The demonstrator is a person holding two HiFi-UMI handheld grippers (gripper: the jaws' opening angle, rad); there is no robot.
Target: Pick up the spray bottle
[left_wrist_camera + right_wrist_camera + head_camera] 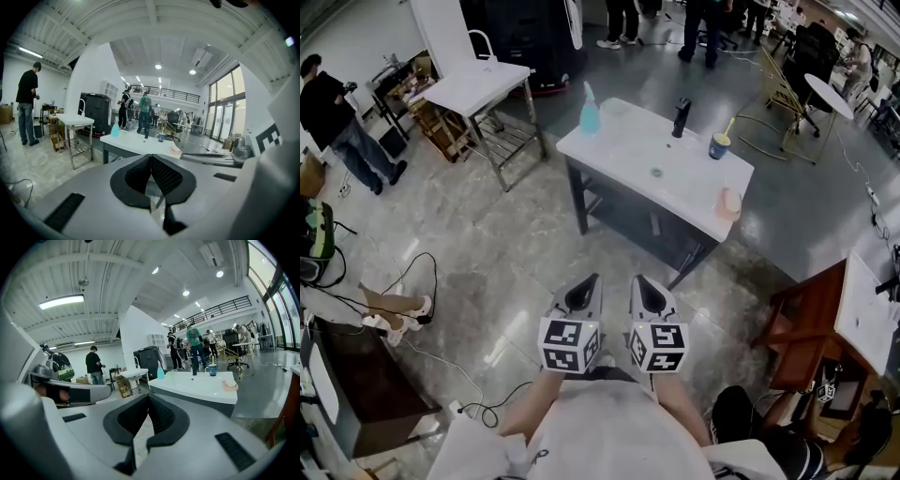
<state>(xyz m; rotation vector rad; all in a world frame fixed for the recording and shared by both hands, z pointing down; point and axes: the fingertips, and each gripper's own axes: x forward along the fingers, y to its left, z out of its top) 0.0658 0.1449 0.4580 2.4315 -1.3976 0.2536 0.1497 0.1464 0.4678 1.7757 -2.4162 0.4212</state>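
A light-blue spray bottle (590,112) stands upright at the far left corner of a white sink-top table (619,152). It shows small in the left gripper view (115,128) and the right gripper view (161,371). Both grippers are held side by side close to the body, well short of the table. My left gripper (584,289) is shut with its pads together and nothing between them. My right gripper (649,289) is shut and empty as well. Both point toward the table.
On the table stand a black faucet (681,116), a blue cup with a toothbrush (720,144) and a pink dish (728,202). A second white table (478,86) stands left. People stand at the far left (337,122) and the back. Cables (412,281) lie on the floor.
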